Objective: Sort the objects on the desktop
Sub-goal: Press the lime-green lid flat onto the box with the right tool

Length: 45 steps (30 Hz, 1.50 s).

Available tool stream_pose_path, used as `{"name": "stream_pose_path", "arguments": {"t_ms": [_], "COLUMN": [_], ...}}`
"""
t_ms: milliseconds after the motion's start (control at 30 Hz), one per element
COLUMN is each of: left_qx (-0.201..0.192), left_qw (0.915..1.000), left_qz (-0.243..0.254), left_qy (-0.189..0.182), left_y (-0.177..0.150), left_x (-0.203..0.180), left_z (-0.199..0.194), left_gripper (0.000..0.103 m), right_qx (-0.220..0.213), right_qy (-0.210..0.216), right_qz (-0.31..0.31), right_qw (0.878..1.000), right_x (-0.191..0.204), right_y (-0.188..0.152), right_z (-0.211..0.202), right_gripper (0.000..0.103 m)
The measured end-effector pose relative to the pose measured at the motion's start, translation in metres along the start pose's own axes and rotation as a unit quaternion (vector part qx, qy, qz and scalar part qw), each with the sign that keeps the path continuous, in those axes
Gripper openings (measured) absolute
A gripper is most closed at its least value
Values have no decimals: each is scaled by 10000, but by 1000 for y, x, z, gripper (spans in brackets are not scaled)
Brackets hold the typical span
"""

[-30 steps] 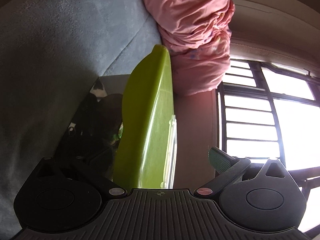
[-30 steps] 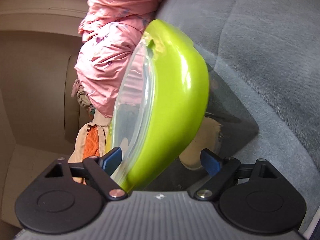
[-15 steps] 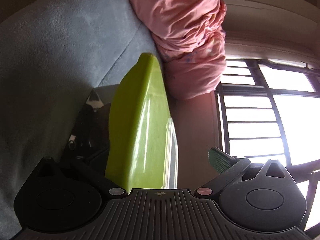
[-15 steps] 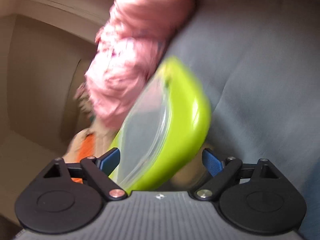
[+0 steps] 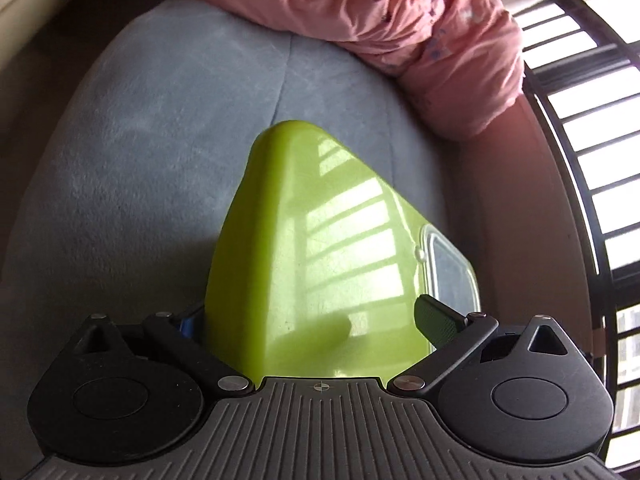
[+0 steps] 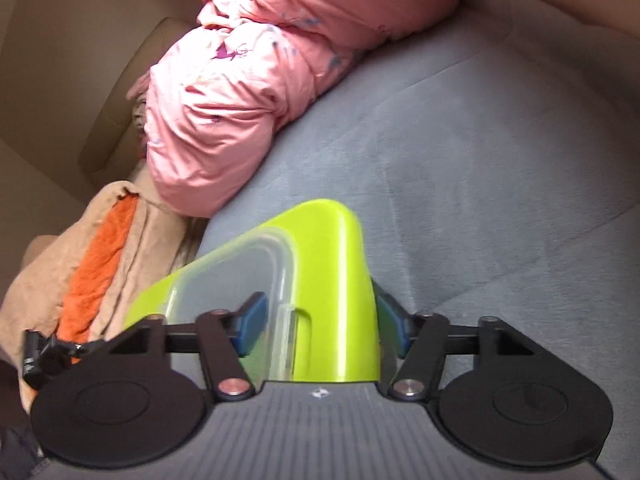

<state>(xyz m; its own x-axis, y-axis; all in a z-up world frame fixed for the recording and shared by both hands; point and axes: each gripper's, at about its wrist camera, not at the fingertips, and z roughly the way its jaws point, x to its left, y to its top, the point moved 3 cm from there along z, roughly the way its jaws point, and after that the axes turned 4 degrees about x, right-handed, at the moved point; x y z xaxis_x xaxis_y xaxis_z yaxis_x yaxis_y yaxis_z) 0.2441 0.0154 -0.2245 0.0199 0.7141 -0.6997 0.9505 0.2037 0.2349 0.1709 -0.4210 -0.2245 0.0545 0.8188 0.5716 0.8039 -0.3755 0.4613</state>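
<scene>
Holding a lime-green container between them, both claws are in frame above a grey cushion. Left claw: only the right pad is visible, standing clear of the box; the left pad is hidden behind it, so grip cannot be confirmed. Right claw: jaws have just been closing, and both blue pads now press the container's clear-lidded end. Pink bedding lies beyond; folded orange-and-tan cloth sits left, partly cut off.
</scene>
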Motion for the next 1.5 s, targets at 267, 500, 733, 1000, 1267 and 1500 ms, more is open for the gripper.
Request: {"name": "stream_pose_path", "arguments": {"t_ms": [267,500,733,1000,1267,1500], "left_qx": [72,96,142,28,107,-102], "left_qw": [9995,9985,9964,9947,9951,9952], "left_qz": [-237,-232,-637,-1026,-981,-288], "left_qy": [185,496,535,43,-44,934], "left_y": [2,0,18,-16,-43,-13], "left_x": [14,14,30,50,38,0], "left_z": [14,25,31,-22,-27,-7], "left_gripper": [101,102,102,103,103,103], "right_qx": [-351,-373,-722,-908,-902,-1024], "right_qy": [-93,-276,-374,-517,-541,-439], "right_qz": [145,-142,157,24,18,376], "right_qw": [9992,9988,9966,9945,9945,9931], "right_x": [-4,4,5,12,7,18], "right_y": [6,-6,-14,-40,-85,-97], "right_z": [0,-3,0,-28,-51,-51], "right_gripper": [63,63,67,84,75,62]}}
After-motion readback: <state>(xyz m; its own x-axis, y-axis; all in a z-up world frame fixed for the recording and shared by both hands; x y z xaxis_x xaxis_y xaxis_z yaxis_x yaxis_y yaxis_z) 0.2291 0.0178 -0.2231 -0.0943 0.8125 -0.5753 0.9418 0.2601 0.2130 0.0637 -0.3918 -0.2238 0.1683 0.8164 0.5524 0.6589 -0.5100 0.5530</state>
